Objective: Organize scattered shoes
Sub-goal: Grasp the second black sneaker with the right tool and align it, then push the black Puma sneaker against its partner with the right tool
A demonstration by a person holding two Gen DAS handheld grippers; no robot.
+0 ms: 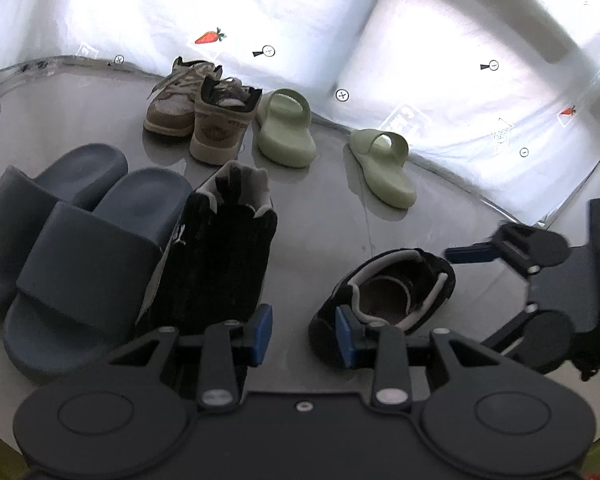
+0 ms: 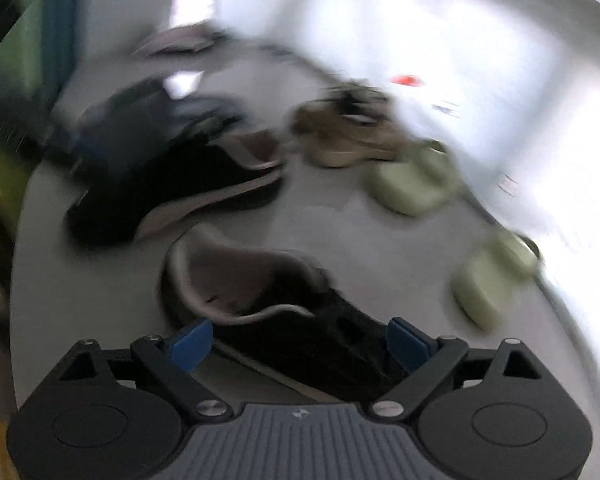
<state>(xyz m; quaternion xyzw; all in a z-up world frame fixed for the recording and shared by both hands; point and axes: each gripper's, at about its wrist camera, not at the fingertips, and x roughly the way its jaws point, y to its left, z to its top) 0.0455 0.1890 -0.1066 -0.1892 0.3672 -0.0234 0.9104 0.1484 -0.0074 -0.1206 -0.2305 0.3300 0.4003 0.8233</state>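
Now, right gripper (image 2: 298,342): jaws spread wide, nothing held; the view is motion-blurred.
Loose black sneaker (image 2: 284,312): lies directly ahead of the right gripper, its near end between the blue pads (image 2: 192,344), contact not certain.
Long axis: in the right wrist view it runs from the collar at upper left to the end under the gripper at lower right, so oblique to the jaw line.
Left gripper (image 1: 304,334): moderately open, empty; the same sneaker (image 1: 388,300) sits just ahead and to its right.
Mate: second black sneaker (image 1: 220,256) stands beside the dark blue slides (image 1: 72,248), left of the gap.
Nearer hand: right, by my reading; it looks set to grasp.
Farther out: tan sneakers (image 1: 192,112) paired; green slides (image 1: 286,130) apart on the grey floor (image 1: 324,208).
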